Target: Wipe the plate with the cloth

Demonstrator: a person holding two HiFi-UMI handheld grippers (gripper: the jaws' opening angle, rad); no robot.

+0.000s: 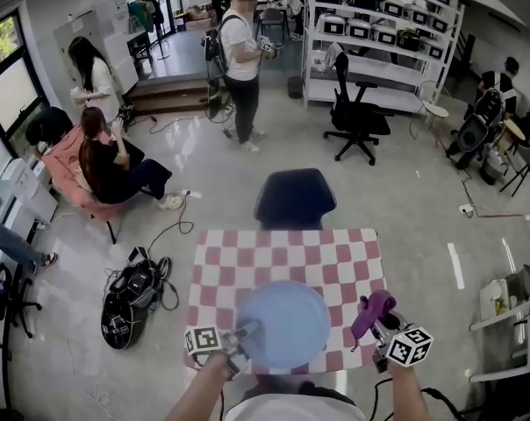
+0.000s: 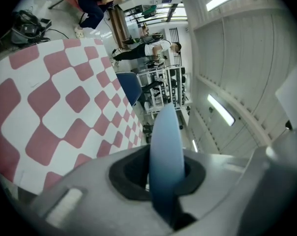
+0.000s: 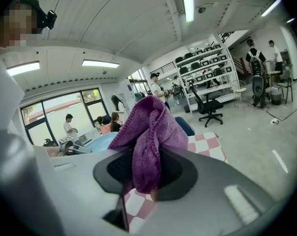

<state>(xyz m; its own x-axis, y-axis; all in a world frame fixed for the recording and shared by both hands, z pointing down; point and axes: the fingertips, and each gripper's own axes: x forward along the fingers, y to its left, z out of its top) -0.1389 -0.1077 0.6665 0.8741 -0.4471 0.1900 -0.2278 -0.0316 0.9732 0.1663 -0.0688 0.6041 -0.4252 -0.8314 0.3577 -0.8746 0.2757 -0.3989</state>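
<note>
Both grippers are loaded. The left gripper point(image 1: 245, 330) is closed on the near-left rim of the light blue plate point(image 1: 287, 323), which runs edge-on between its jaws in the left gripper view. The right gripper point(image 1: 375, 318) is clamped on a bunched purple cloth point(image 1: 371, 310), whose wad sticks out past its jaw tips. The plate reaches from the left gripper toward the right one, over the near part of the red-and-white checked table point(image 1: 282, 253). The cloth sits just beside the plate's right edge and does not touch it, so I judge that wiping has not started.

The main risk is the grip on the plate. The jaws hold only a narrow strip of smooth rim, so a push from the cloth on the side far from the left gripper could lever the plate around or slide it out. The cloth is also a tight lump, so it may drag free of the jaws, or it may let a hard jaw tip meet the plate.

No view shows whether the plate rests on the table or hangs clear of it. Its underside is out of sight, and so is the table's near edge behind it. How deep the jaws bite is also hard to read.
</note>
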